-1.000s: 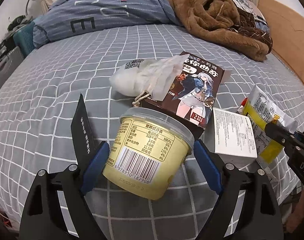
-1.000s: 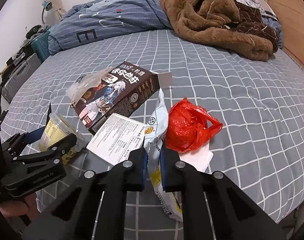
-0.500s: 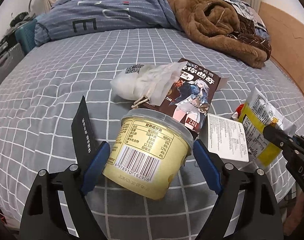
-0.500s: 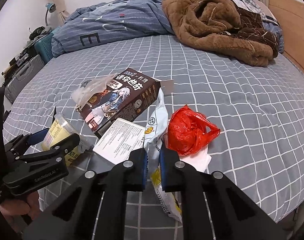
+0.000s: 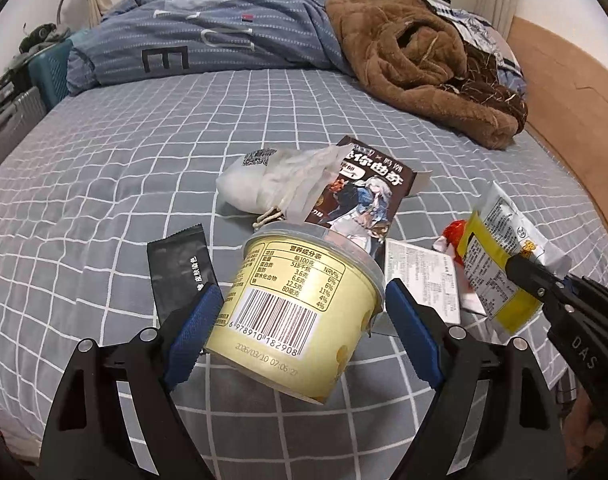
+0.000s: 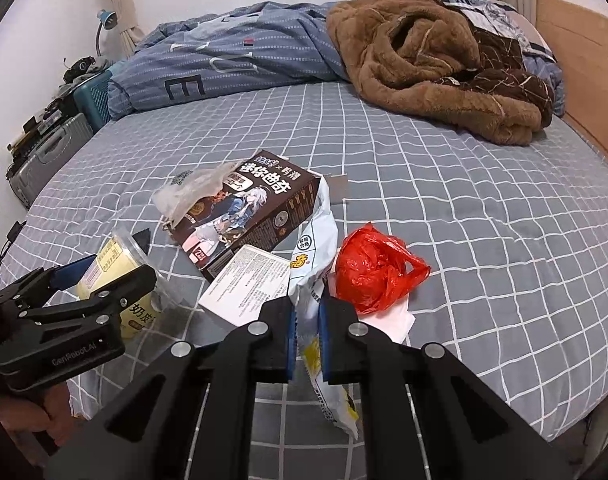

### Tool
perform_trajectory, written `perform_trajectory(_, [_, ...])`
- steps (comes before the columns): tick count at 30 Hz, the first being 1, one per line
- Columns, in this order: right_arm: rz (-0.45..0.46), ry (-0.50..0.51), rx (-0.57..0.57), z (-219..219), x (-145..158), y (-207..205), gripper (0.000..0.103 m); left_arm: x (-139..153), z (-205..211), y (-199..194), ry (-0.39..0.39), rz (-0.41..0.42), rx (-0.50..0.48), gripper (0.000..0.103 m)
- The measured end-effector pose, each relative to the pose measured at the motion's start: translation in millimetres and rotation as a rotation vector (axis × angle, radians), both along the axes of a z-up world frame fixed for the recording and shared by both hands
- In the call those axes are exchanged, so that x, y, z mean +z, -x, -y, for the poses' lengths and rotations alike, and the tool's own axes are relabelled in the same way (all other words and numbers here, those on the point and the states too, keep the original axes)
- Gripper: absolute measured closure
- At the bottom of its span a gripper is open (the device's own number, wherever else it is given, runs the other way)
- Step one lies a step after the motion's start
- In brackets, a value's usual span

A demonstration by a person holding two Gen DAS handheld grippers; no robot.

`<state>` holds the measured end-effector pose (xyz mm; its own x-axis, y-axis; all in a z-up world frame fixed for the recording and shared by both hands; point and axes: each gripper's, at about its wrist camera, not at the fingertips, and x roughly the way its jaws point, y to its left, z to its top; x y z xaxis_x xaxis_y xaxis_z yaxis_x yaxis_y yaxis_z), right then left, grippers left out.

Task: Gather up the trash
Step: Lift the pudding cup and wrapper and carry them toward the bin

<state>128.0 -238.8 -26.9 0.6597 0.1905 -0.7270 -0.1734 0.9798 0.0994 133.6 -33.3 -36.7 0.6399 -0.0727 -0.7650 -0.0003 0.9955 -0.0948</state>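
Observation:
My left gripper [image 5: 300, 320] is shut on a yellow plastic cup [image 5: 300, 308] with a barcode, held lifted above the grey checked bed; the cup also shows in the right wrist view [image 6: 116, 264]. My right gripper [image 6: 305, 332] is shut on a white and yellow snack bag [image 6: 315, 248], also seen in the left wrist view [image 5: 499, 256]. On the bed lie a dark cookie box [image 6: 244, 208], a clear plastic bag [image 5: 280, 184], a black wrapper [image 5: 180, 272], a white leaflet [image 6: 248, 284] and a red plastic bag [image 6: 371, 268].
A blue duvet [image 5: 208, 48] and a brown fleece blanket [image 5: 419, 64] are heaped at the far end of the bed. A wooden headboard [image 6: 583, 68] runs along the right. A suitcase [image 6: 44, 152] and clutter stand left of the bed.
Both grippers have risen and drawn back a little from the bed, with the cup and the snack bag still held. The trash on the bed has not moved.

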Motion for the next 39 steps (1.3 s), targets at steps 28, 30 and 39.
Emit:
perform_trajectory(28, [0.079,-0.009,0.029,2.1,45.9,71.3,0.095,34.9,-8.2,73.0,0.030,0.030,-0.004,0.044])
perform_trajectory(30, [0.077,-0.010,0.030,1.2,45.4,73.3,0.095,23.4,-7.7,70.1,0.023,0.008,-0.003,0.044])
perform_trajectory(39, [0.045,0.000,0.038,-2.2,30.5,69.2,0.095,-30.9,4.6,63.0,-0.006,-0.099,-0.007,0.025])
